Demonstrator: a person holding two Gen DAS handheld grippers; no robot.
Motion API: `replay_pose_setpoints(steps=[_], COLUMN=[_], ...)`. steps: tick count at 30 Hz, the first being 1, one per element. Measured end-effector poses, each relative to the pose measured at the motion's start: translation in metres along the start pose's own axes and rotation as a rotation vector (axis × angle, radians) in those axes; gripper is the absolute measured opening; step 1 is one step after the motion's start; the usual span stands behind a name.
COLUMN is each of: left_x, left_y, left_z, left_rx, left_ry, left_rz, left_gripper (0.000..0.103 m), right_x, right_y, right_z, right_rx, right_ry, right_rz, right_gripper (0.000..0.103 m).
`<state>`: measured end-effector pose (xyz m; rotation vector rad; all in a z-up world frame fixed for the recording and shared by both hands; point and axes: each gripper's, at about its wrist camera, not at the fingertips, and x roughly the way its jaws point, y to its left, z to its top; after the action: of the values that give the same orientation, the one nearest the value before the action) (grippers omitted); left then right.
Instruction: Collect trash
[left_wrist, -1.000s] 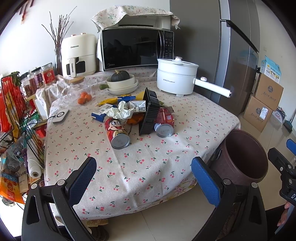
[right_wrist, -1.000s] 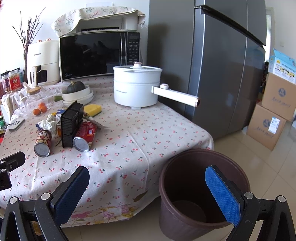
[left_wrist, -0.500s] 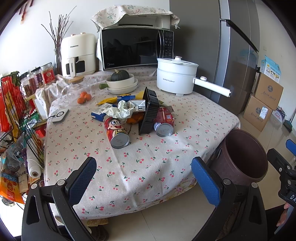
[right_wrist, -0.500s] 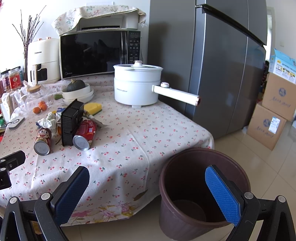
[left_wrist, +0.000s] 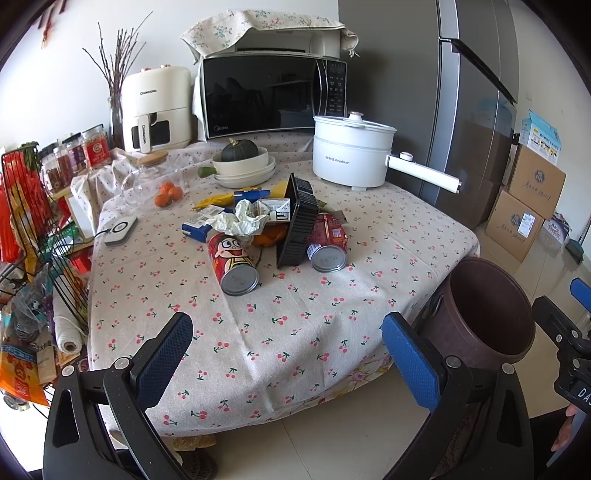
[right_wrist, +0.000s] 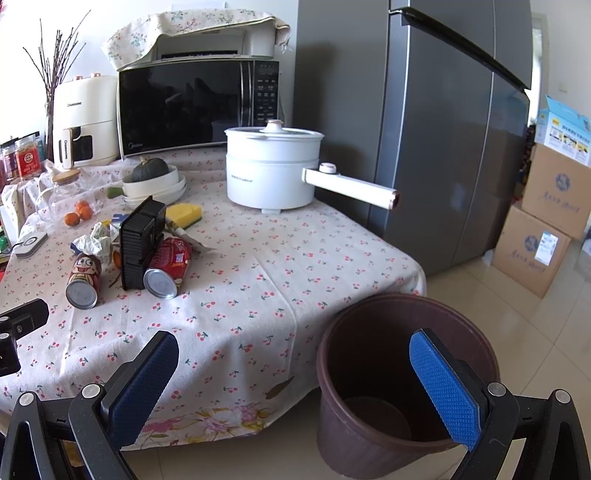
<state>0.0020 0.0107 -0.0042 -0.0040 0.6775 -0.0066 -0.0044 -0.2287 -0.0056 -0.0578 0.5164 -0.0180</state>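
Two cans (left_wrist: 236, 264) well beyond both gaping tongs (left_wrist: 286, 354).

The white air fryer (left_wrist: 157, 107) read "CHANGHONG" on its body and handle, the black microwave (left_wrist: 273, 98) bore "Midea" at its lower corner, and the white electric pot (left_wrist: 351, 155) read "Royalstar".

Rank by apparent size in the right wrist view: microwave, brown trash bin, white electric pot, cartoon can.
1-2. Brown trash bin and microwave: similar extent; the bin is much nearer, so unsure.
3. White electric pot.
4. Cartoon can, clearly smallest.
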Motion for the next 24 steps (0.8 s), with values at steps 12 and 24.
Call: replay_pose_setpoints(steps=[12, 24], left_x=[-0.0003, -0.0005], left_y=[-0.0001, -0.0001], left_z=[-0.0001, 0.0001], left_rx=[0.0, -0.002], left_ry=[0.001, 0.003], left_rz=[0.001, 0.001], left_gripper=[0.103, 0.103], right_x=[0.0002, 0.0001], right_y=[-0.0009, -0.001], right_z=[0.0009, 0.0013], right_rx=[0.002, 0.001], right_ry=[0.004, 0.003], right_rz=[-0.002, 0.0], right_gripper=[0.103, 0.103])
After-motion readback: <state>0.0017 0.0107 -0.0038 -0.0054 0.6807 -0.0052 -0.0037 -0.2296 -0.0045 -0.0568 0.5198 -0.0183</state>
